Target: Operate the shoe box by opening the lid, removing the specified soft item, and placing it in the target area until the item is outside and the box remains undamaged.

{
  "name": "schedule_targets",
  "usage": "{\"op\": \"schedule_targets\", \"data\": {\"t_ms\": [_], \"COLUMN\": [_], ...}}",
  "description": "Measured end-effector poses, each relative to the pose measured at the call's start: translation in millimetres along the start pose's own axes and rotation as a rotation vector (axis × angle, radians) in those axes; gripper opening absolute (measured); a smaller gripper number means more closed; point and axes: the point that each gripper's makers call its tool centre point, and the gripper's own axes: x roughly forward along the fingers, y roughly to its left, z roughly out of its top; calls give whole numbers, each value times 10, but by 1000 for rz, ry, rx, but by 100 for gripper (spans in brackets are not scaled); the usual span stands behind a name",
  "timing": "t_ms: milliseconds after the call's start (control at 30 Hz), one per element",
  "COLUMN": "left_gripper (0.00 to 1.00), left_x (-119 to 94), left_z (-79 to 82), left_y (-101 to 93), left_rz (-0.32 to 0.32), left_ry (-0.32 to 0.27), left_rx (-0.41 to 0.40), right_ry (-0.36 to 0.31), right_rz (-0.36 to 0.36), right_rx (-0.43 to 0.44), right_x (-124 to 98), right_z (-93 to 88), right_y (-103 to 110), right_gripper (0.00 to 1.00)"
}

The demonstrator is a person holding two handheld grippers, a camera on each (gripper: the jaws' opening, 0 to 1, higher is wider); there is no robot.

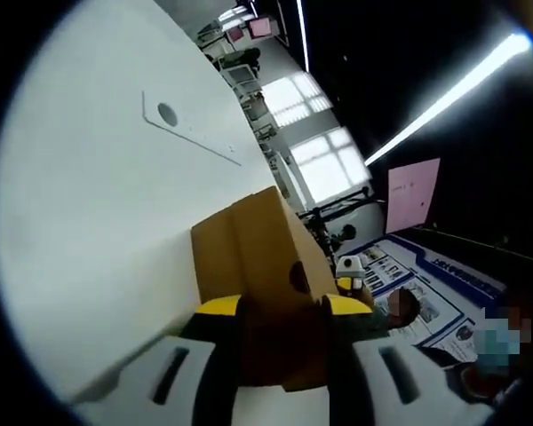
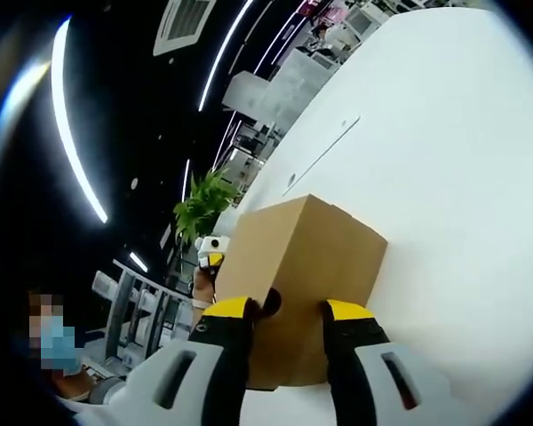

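Shoe box [image 1: 262, 248] sits on the white table [image 1: 89, 222], a plain brown cardboard box with its lid apparently closed; we see no soft item outside it. We judge the task to be at its start: lid to open, item to remove and place, all left to do.

Left gripper [image 1: 282, 321]: yellow-tipped jaws stand on either side of the near end of the box, by a round finger hole; they look clamped on the cardboard. Right gripper [image 2: 287, 312]: jaws likewise straddle the opposite end of the box, seemingly pressed against it at a similar hole. The left gripper also appears in the right gripper view beyond the box.

Surface: smooth white tabletop with a cable-port plate [image 1: 188, 127].

Room: dark ceiling with strip lights [image 1: 444, 98], bright windows [image 1: 320, 146], a potted plant [image 2: 204, 206], posters on a board [image 1: 417, 275].
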Motion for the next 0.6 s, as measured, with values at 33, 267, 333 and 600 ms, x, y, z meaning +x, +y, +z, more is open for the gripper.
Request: {"op": "schedule_targets", "data": {"t_ms": [33, 267, 333, 600], "left_gripper": [35, 35, 35, 34], "left_x": [2, -4, -4, 0], "left_z": [-6, 8, 11, 0], "left_y": [0, 10, 11, 6], "left_rz": [-2, -2, -1, 0], "left_ry": [-1, -3, -4, -5], "left_rx": [-2, 0, 0, 1], "right_ry": [1, 14, 21, 38], "right_rz": [1, -4, -6, 0], "right_rx": [0, -3, -5, -6], "right_x": [-2, -10, -13, -10], "right_z": [3, 13, 17, 13], "right_y": [-3, -15, -19, -22], "right_gripper": [31, 31, 31, 31]}}
